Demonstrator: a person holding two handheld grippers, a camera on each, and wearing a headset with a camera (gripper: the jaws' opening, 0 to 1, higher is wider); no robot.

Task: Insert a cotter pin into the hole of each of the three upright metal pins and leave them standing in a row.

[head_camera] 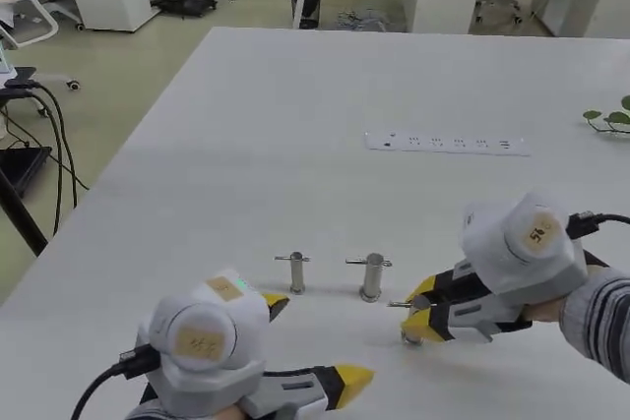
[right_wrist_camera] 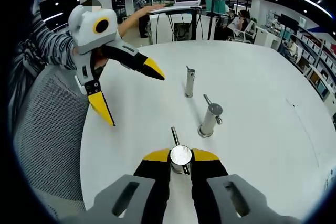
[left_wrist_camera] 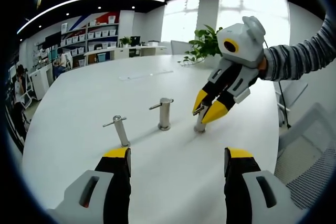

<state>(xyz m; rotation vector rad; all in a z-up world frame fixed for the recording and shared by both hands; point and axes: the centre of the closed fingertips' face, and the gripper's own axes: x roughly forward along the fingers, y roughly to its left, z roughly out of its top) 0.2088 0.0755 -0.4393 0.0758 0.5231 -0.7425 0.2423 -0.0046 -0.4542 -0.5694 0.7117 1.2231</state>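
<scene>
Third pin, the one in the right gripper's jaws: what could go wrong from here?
The right gripper is shut on the third pin, which has a cotter pin through it; if the jaws open unevenly, they could drag it over. The middle pin stands close beside it, so a wide withdrawal might clip and topple it.

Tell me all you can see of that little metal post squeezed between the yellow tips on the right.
The metal pin is a short, shiny, steel-looking cylinder with a flat round top. It seems to stand upright on the white table. The right gripper is shut on it, yellow jaws against both sides. A thin cotter pin sticks out sideways near its top.
</scene>
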